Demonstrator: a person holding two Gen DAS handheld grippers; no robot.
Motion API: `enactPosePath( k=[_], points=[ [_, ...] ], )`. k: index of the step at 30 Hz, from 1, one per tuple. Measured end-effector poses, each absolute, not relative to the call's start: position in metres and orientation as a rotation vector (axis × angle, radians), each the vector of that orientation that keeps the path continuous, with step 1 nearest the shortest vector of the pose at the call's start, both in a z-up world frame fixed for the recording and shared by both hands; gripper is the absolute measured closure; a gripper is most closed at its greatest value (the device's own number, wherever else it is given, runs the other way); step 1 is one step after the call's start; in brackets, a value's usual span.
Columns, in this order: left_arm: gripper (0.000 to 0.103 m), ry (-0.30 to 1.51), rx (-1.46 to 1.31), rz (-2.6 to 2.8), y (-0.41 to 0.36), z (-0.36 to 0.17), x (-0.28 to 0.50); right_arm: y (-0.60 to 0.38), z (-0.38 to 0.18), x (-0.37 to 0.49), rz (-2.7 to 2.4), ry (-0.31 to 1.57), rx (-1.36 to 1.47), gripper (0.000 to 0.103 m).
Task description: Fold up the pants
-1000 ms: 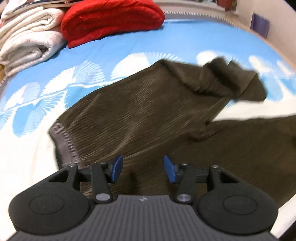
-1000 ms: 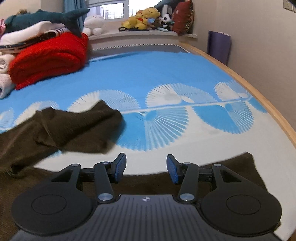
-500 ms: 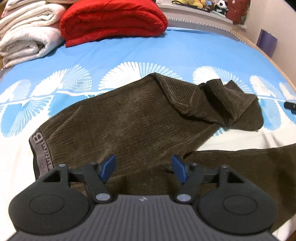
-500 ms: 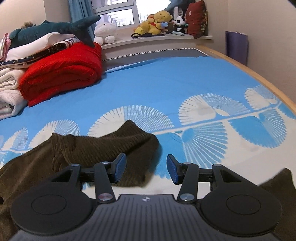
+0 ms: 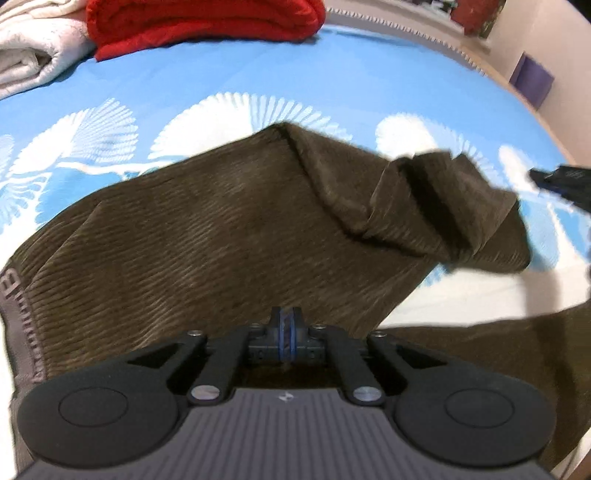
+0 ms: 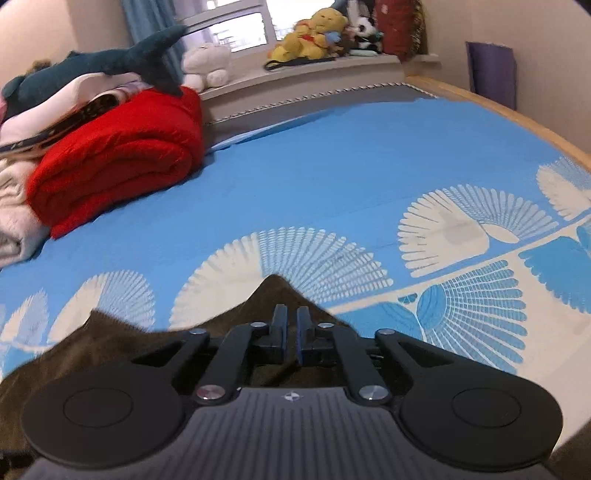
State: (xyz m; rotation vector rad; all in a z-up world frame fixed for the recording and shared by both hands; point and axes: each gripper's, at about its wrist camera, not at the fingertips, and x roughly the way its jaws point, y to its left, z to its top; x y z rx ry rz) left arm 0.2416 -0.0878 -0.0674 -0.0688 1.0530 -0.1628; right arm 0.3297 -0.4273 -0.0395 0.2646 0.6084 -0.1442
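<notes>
Pants [image 5: 207, 236] lie sprawled across the middle of the left wrist frame, on the blue bed [image 5: 229, 74] with its white fan print, and this is the gathering stage of the fold. Left gripper [image 5: 286, 325] sits low centre, jaws pressed fully together right over the brown fabric; whether any cloth is actually nipped between the blue pads is too tight to tell. Right gripper [image 6: 289, 332], low centre in its own view, is closing, only a thin slit left between the jaws, with the brown cloth lying directly under and around the tips and a peak of it rising just beyond them. It looks like a pinch on that leg end, though the contact itself is hidden.

By my reading, both ends are being claimed at once, and the next move calls for lifting and carrying one leg over onto the other, keeping the cloth taut so the edges line up.

Now the garment itself: dark brown, ribbed like corduroy, soft and limp. A grey elastic waistband [image 5: 14, 314] with lettering runs down the far left edge. One leg runs up to the right and ends in a crumpled, doubled-over bunch; the other stretches away along the lower right. Expect it to sag and slide. A red blanket [image 5: 207, 22] sits upper left, well apart.
</notes>
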Motion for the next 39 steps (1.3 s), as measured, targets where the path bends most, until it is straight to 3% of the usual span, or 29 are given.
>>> enactPosePath(
  k=[1, 3, 10, 12, 14, 16, 18, 21, 26, 28, 30, 33, 36, 39],
  points=[
    [0.098, 1.046, -0.077, -0.185, -0.09, -0.066, 0.244, -0.431, -0.042, 0.337, -0.15, 0.614, 0.276, 0.085],
    [0.092, 1.039, -0.096, -0.218, -0.094, -0.066, 0.246, -0.441, -0.054, 0.355, -0.145, 0.649, 0.315, 0.059],
    [0.087, 1.09, -0.071, -0.292, -0.12, -0.081, 0.249, -0.457, -0.095, 0.403, -0.129, 0.771, 0.258, 0.053],
    [0.059, 1.099, -0.048, -0.329, -0.128, -0.083, 0.249, -0.454, -0.106, 0.409, -0.1, 0.812, 0.232, 0.05],
    [0.051, 1.092, -0.002, -0.335, -0.137, -0.085, 0.25, -0.445, -0.111, 0.407, -0.085, 0.815, 0.164, 0.049],
    [0.051, 1.082, 0.031, -0.323, -0.143, -0.088, 0.254, -0.439, -0.11, 0.406, -0.073, 0.808, 0.122, 0.055],
    [0.051, 1.09, 0.029, -0.312, -0.144, -0.094, 0.259, -0.436, -0.108, 0.404, -0.061, 0.799, 0.097, 0.073],
    [0.051, 1.114, 0.026, -0.309, -0.146, -0.104, 0.265, -0.432, -0.099, 0.399, -0.052, 0.78, 0.063, 0.087],
    [0.051, 1.115, 0.134, -0.323, -0.158, -0.118, 0.267, -0.428, -0.065, 0.382, 0.015, 0.706, 0.124, 0.09],
    [0.056, 1.101, 0.143, -0.316, -0.157, -0.12, 0.268, -0.431, -0.049, 0.374, 0.052, 0.666, 0.199, 0.091],
    [0.075, 1.103, 0.136, -0.314, -0.154, -0.118, 0.268, -0.437, -0.032, 0.366, 0.077, 0.62, 0.294, 0.092],
    [0.091, 1.085, 0.175, -0.322, -0.153, -0.112, 0.267, -0.454, -0.015, 0.353, 0.066, 0.543, 0.428, 0.092],
    [0.092, 1.059, 0.181, -0.291, -0.146, -0.107, 0.266, -0.485, -0.003, 0.331, -0.047, 0.42, 0.585, 0.093],
    [0.093, 1.055, 0.174, -0.27, -0.137, -0.103, 0.268, -0.527, -0.006, 0.283, -0.497, 0.229, 0.765, 0.097]
  ],
)
